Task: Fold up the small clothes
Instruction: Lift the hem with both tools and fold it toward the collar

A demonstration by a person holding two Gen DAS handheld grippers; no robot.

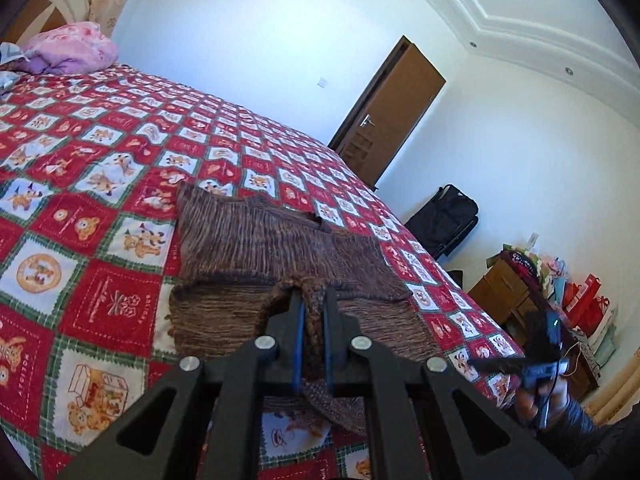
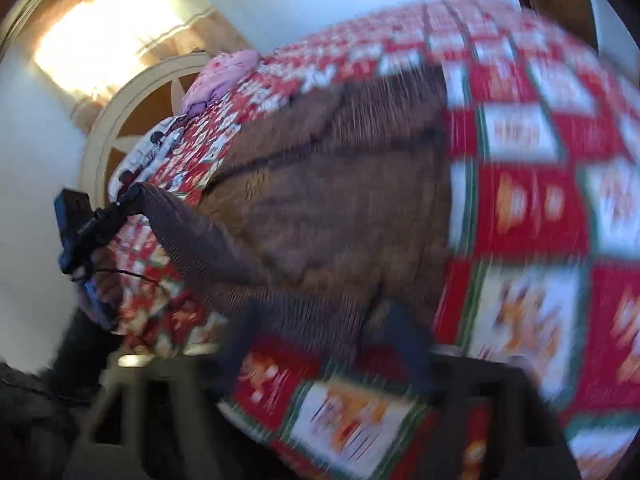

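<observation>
Sweater (image 1: pixel 280 248) edge in clamped left tool (image 1: pixel 314 300)

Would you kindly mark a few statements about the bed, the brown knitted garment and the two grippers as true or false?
1. The left gripper is shut on a fold of the brown knitted garment. True.
2. The garment lies on a plain blue sheet. False: it lies on a red, white and green patchwork bedspread with bear pictures.
3. The right gripper has its jaws apart. True, though that view is blurred.
4. The brown door is across the room, beyond the bed. True.
5. A pink bundle sits on top of the garment. False: it lies far off, at the head of the bed.
</observation>
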